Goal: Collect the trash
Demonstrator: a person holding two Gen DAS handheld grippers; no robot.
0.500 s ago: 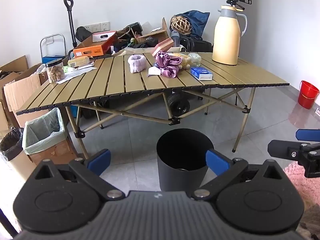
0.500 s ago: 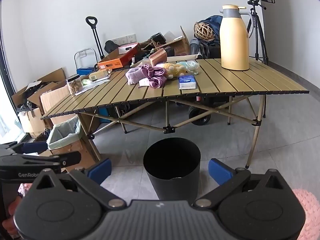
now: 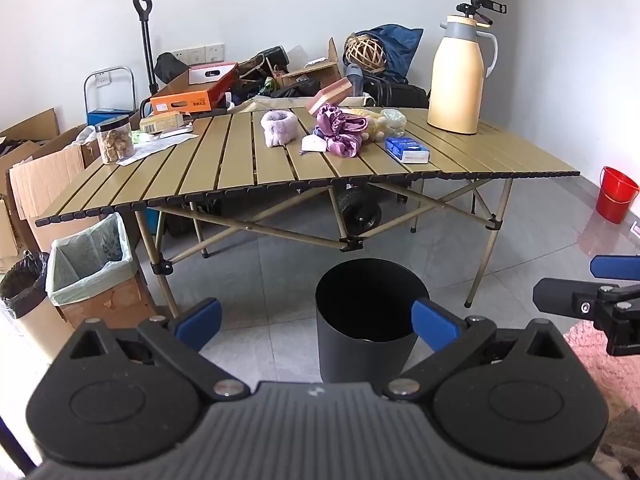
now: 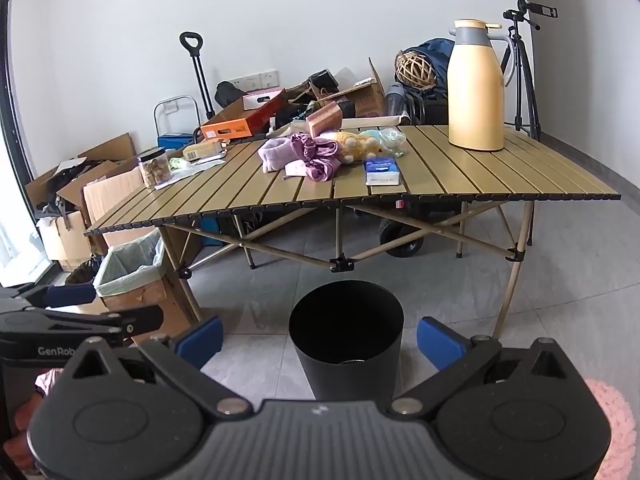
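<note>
We face a slatted folding table (image 3: 240, 168) that carries everything we might collect, and its size is our first worry: the clutter lies toward its far half, so a long reach over the near edge could nudge the tall cream jug (image 3: 456, 80) or the jar of snacks (image 3: 116, 140). The black bin (image 3: 370, 316) stands on the floor in front of the table, well apart from the heap; anything carried could slip before it gets there. Which pieces are trash is unclear to us. The purple cloth (image 3: 340, 132) is limp and tangled with a soft toy, so a pinch may drag both. The blue packet (image 3: 408, 150) lies flat, hard to get under. Our left gripper (image 3: 316, 320) and right gripper (image 4: 318, 338) both stand spread wide, holding nothing.
</note>
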